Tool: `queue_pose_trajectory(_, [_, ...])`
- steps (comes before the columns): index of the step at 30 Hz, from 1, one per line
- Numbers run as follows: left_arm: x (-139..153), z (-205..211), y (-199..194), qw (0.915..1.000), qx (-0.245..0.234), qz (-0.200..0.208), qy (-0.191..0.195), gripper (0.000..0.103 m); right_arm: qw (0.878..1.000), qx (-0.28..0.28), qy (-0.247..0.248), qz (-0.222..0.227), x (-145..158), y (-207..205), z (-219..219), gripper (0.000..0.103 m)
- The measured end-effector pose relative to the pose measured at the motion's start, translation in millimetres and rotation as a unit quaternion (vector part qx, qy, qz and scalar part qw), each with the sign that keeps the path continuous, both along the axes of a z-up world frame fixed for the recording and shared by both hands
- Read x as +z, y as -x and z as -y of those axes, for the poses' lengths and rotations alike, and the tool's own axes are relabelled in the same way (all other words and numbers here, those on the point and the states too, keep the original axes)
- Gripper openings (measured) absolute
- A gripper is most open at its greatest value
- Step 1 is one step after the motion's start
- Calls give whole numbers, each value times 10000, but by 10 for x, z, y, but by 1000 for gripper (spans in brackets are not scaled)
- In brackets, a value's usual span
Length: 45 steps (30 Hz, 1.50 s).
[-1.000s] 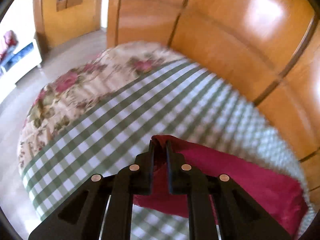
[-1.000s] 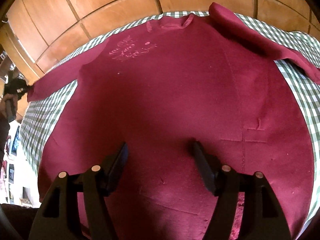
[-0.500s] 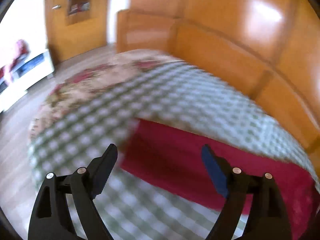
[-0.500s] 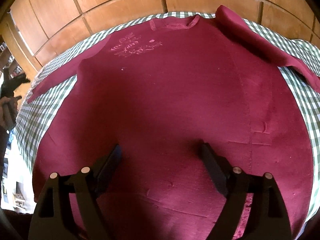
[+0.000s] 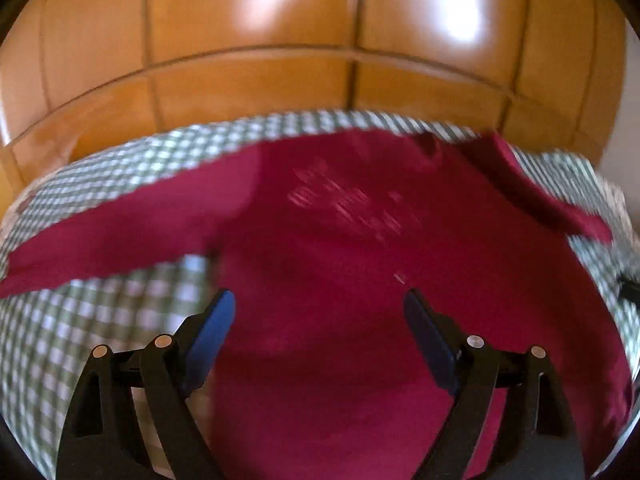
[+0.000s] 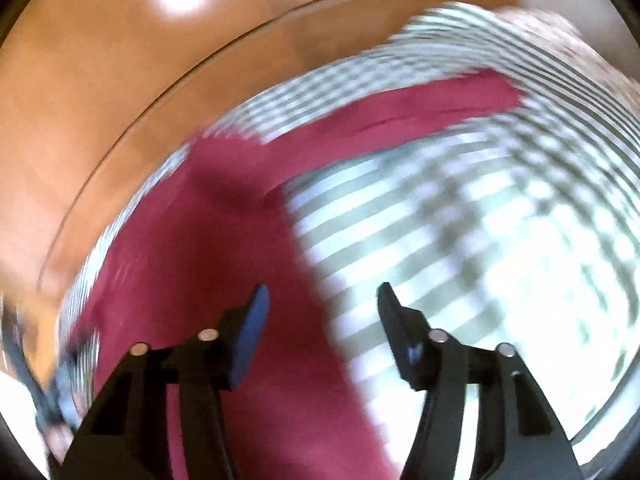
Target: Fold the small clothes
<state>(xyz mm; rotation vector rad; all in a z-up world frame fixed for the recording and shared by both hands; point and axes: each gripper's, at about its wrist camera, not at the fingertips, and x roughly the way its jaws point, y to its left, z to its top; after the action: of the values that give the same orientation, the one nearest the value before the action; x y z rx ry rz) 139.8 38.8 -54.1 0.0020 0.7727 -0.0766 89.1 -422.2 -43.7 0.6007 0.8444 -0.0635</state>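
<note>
Maroon top (image 5: 360, 280) lies spread on the checked sheet (image 5: 100, 320). Left gripper (image 5: 318, 316) stands wide, empty. Right gripper (image 6: 322, 312) is closing, unclamped, astride the right side edge. Risk: closing short catches sheet with cloth.

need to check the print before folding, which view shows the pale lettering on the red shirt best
The left wrist view: the pale lettering sits mid-chest on the red shirt, blurred but whole. The right wrist view shows only one side and a sleeve, no lettering.
</note>
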Motion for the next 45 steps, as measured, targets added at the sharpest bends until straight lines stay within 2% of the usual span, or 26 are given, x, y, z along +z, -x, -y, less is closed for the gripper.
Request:
queue_pose_trajectory(3, [-166, 99, -9, 9996, -66, -187, -213, 85, 9953, -767, -582, -53, -159, -234, 629, 54])
queue_pose_trajectory(6, [-303, 27, -59, 9991, 51, -415, -91, 85, 9885, -1250, -845, -108, -285, -527, 1019, 54])
queue_pose_trajectory(8, [-378, -69, -89, 9985, 152, -510, 114, 93, 9861, -1423, -858, -77, -311, -699, 1176, 53])
queue_pose_trajectory(10, [-424, -123, -100, 9978, 195, -556, 311, 94, 9833, -1526, -992, -44, -327, -878, 1276, 53])
queue_pose_trajectory(14, [-455, -48, -123, 9981, 153, -585, 129, 98, 9830, -1564, -962, -69, -338, -1168, 1354, 48])
queue_pose_trajectory(16, [-460, -51, -132, 9980, 148, -596, 130, 98, 9862, -1468, -735, -195, -315, -1291, 1360, 25])
queue_pose_trajectory(17, [-457, -50, -118, 9980, 148, -592, 142, 98, 9888, -1393, -458, -266, -269, -1351, 1358, 8])
queue_pose_trajectory(20, [-461, -49, -117, 9980, 149, -590, 150, 99, 9883, -1446, 474, -26, 20, -1334, 1421, 6])
queue_pose_trajectory(23, [-463, -50, -111, 9980, 150, -589, 154, 99, 9750, -1865, 1206, 46, 208, -1233, 1621, 6])
queue_pose_trajectory(25, [-465, -49, -111, 9980, 148, -588, 147, 99, 9708, -2019, 1295, -91, 181, -1214, 1790, 5])
queue_pose_trajectory(28, [-467, -55, -125, 9980, 143, -595, 139, 99, 9630, -2156, 1554, -456, -31, -1233, 1917, 4])
queue_pose_trajectory(29, [-466, -56, -124, 9980, 143, -595, 142, 99, 9668, -2085, 1387, -515, -111, -1214, 1949, 7])
queue_pose_trajectory(31, [-466, -54, -125, 9980, 142, -593, 141, 99, 9711, -2081, 1018, -569, -239, -1130, 1957, 28])
queue_pose_trajectory(32, [-466, -54, -125, 9980, 142, -592, 140, 99, 9719, -2091, 955, -512, -249, -1065, 1931, 47])
queue_pose_trajectory(33, [-466, -54, -125, 9980, 142, -593, 137, 99, 9727, -2064, 945, -490, -256, -1015, 1880, 55])
queue_pose_trajectory(37, [-465, -57, -126, 9980, 144, -597, 133, 99, 9855, -1458, 777, -394, -218, -844, 1486, 67])
queue_pose_trajectory(41, [-404, -53, -96, 9975, 377, -585, -79, 99, 9977, -261, 589, -218, -125, -616, 787, 73])
queue_pose_trajectory(45, [-163, -87, 84, 9976, 650, -234, -43, 99, 9953, 780, 565, -141, -76, -234, 116, 77])
